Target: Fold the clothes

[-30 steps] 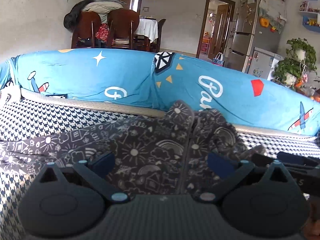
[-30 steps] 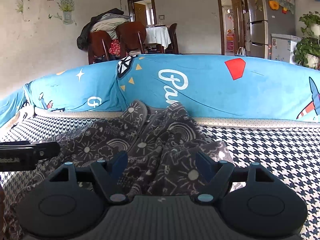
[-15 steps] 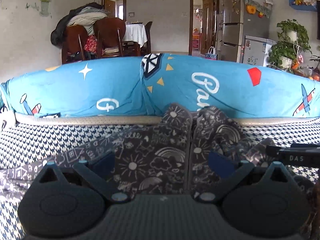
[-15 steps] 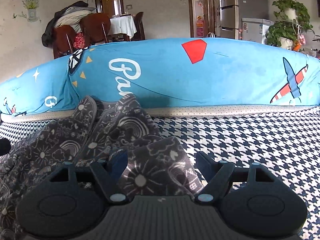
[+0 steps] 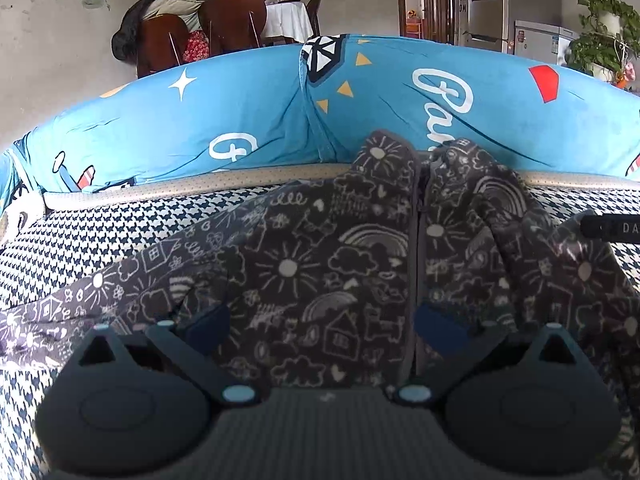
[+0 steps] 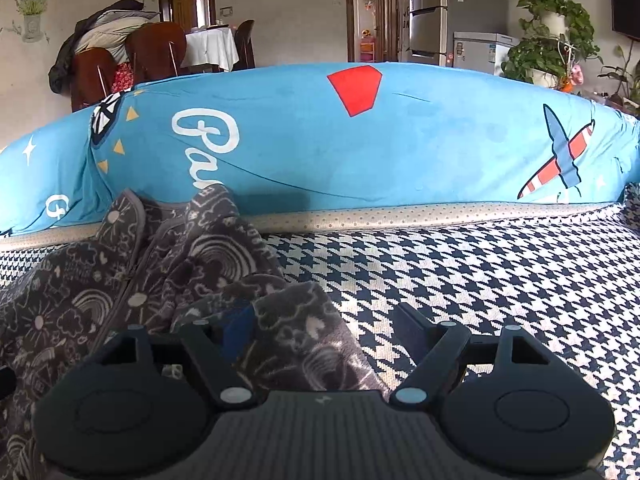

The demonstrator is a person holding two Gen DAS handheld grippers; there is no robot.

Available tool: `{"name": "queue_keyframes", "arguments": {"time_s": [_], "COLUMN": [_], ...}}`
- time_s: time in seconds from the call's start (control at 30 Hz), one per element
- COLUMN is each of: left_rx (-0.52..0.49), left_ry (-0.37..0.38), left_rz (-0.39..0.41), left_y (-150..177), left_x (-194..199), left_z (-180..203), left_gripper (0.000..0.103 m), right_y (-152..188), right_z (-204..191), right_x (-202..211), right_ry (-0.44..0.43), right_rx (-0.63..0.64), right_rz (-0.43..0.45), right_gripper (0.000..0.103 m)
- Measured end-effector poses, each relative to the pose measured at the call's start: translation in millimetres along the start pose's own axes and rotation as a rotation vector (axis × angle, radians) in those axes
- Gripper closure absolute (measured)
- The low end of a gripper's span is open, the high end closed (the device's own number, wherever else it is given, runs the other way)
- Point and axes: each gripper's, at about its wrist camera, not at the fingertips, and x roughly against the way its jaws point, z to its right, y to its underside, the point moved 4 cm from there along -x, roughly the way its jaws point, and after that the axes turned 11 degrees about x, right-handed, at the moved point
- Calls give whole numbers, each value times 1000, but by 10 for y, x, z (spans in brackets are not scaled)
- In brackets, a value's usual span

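Sank lower and nearer over the past second, both tongs, so that the jacket (image 5: 320, 272) filled more of the left view; slid rightward too, the right tongs (image 6: 320, 332), until bare houndstooth cover (image 6: 500, 280) showed under the right-hand finger.

Looked soft, light and limp, fleece-like, with a zip down the middle; likely to sag and bunch when lifted, unlikely to slip from rubber pads. Best taken at a hem or sleeve edge, a single layer pinched, not the thick crumpled middle.

Lay spread on the cover, collar up against the blue cushion (image 5: 200, 120), one sleeve trailing away to the left.

Stood spread, the left tongs (image 5: 320, 324), over the chest panel just left of the zip, pinching nothing. Stood spread as well, the right tongs, at the jacket's right edge: a rumpled fold of it between the fingers, near the left one, not pressed.
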Motion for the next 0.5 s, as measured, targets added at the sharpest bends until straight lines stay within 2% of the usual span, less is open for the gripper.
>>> {"name": "queue_keyframes", "arguments": {"time_s": [0.2,0.23,0.27,0.33,0.37,0.4,0.43,0.5], "left_rx": [-20,-21,-21,-20,-19,-18,-18,-17], "left_ry": [-1,-1,-1,-1,-1,-2,-4,-8], "left_rz": [-20,-22,-25,-30,-32,-34,-35,-37], "left_y": [59,65,70,76,78,80,83,88], "left_x": [-54,-62,-70,-88,-96,-105,-113,-131], "left_z": [39,42,43,42,42,40,38,32], "left_gripper": [0,0,0,0,0,0,0,0], "right_y": [77,97,116,148,159,162,159,137], "right_z": [28,28,30,36,37,37,39,50], "right_x": [-188,-220,-249,-307,-328,-330,-315,-269], "right_ry": [-13,-21,-32,-65,-76,-79,-77,-66], "right_rx": [-12,-15,-21,-45,-57,-66,-72,-87], "right_rz": [-34,-40,-46,-63,-72,-71,-62,-36], "right_gripper": [26,29,34,68,74,86,90,92]}}
